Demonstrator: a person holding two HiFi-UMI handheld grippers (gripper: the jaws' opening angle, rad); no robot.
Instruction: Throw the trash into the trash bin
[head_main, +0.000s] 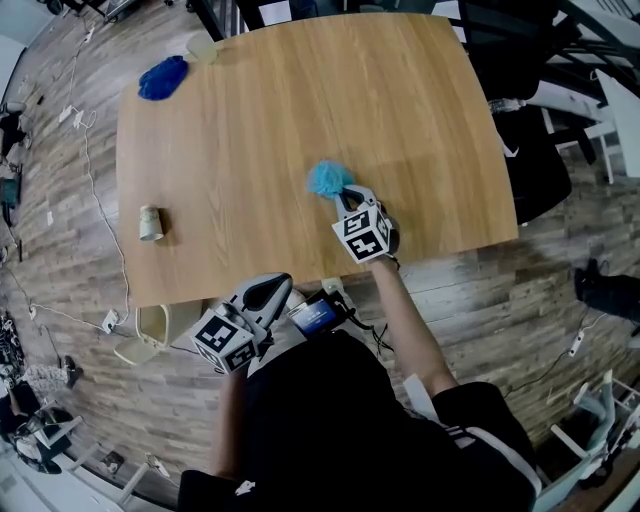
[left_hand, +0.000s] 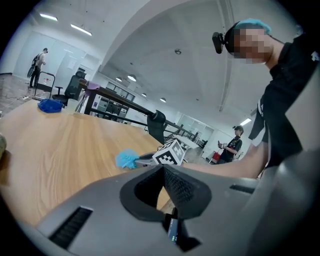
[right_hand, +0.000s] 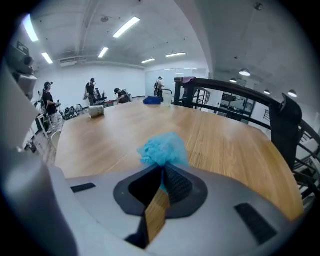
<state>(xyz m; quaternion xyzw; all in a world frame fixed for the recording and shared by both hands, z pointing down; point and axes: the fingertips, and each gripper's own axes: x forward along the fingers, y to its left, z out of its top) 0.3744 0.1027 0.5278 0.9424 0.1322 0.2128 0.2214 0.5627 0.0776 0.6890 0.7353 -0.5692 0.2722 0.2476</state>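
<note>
A crumpled light-blue wad of trash lies on the wooden table near its front edge. My right gripper is shut on the wad's near side. In the right gripper view the blue wad bulges out just past the closed jaws of my right gripper. My left gripper hangs shut and empty off the table's front edge, left of the right one. The left gripper view shows that gripper pointing across the tabletop, with the blue wad beyond it. A white trash bin stands on the floor under the table's front left corner.
More trash lies on the table: a dark-blue wad and a pale cup at the far left corner, and a small beige roll near the left edge. Cables run over the floor at left. Black chairs stand at right.
</note>
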